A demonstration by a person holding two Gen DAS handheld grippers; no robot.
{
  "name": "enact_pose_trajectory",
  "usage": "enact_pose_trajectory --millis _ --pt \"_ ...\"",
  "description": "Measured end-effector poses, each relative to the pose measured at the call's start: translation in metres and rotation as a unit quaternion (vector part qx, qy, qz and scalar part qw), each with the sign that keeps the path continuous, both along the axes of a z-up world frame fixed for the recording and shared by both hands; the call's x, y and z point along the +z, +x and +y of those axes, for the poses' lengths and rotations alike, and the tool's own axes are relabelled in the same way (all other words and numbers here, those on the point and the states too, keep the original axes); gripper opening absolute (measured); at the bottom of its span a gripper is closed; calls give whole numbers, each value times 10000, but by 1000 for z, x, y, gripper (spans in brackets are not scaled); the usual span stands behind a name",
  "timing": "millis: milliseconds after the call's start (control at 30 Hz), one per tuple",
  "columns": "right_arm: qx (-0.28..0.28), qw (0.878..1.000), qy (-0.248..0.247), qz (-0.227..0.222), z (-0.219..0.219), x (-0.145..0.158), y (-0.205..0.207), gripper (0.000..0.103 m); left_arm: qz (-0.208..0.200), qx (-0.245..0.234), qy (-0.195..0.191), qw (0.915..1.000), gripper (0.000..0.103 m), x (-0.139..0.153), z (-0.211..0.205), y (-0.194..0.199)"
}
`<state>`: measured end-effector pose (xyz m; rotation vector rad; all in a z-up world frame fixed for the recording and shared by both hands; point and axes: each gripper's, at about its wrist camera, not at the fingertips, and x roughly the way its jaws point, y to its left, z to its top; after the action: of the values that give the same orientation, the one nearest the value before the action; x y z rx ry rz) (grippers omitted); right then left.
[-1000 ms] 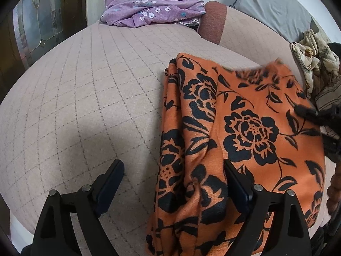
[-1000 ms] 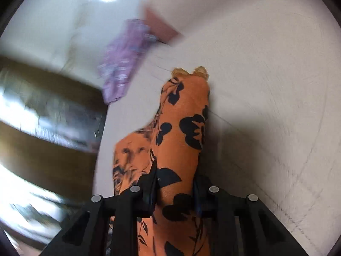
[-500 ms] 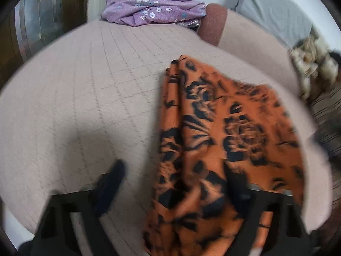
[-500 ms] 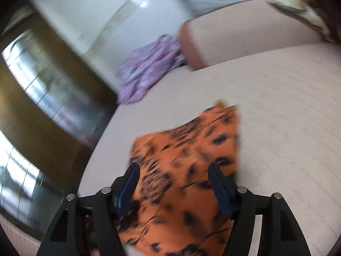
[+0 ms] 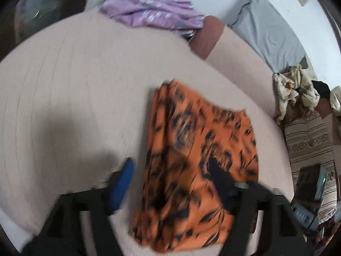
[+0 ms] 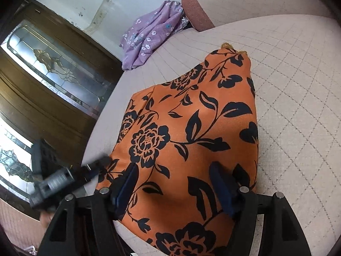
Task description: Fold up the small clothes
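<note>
An orange cloth with black flowers (image 5: 198, 153) lies folded flat on the beige quilted cushion (image 5: 74, 85). It also shows in the right wrist view (image 6: 191, 128). My left gripper (image 5: 170, 177) is open and empty, raised above the cloth's near edge; that view is blurred. My right gripper (image 6: 173, 183) is open and empty just above the cloth's near end. The other gripper shows blurred at the left of the right wrist view (image 6: 64, 177).
A purple flowered garment (image 5: 149, 6) lies at the cushion's far end. A crumpled cream cloth (image 5: 296, 89) and a striped cushion (image 5: 309, 140) are at the right. A grey pillow (image 5: 268, 34) leans on the wall. A dark wooden cabinet (image 6: 53, 74) stands beside the cushion.
My right gripper has let go of the orange cloth and opened; the cloth now lies flat. Both grippers have pulled back and up from it.
</note>
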<state>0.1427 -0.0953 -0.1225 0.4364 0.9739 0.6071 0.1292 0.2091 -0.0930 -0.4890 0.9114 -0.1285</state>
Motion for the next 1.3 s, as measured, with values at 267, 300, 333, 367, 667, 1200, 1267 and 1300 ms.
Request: enact_pose_trajectory --millis 267,300,333,367,667,1200,1267,1300 --pt "48 9997 248 58 1 0 0 75 485 -17 732 9961 83 -36 -15 33" --pt "68 9996 263 55 0 0 0 75 478 -45 781 9958 83 -36 -18 33" --pt "84 9996 270 53 -1 0 0 75 461 -62 838 9954 83 -36 -20 32" --pt "93 9996 268 70 0 0 1 75 435 -70 869 9952 83 -37 -22 32" --pt "68 9999 137 -30 6 1 -3 78 397 -82 774 9962 83 -38 -20 27" --pt "-755 9935 449 730 -39 -14 32 80 505 -744 26 9959 77 -43 -17 20" --pt "-474 9908 608 1112 -30 -35 40 76 507 -732 77 9960 73 -46 -17 19" --pt "-334 9925 503 1060 -22 -36 40 72 499 -735 81 9960 71 -46 -17 20"
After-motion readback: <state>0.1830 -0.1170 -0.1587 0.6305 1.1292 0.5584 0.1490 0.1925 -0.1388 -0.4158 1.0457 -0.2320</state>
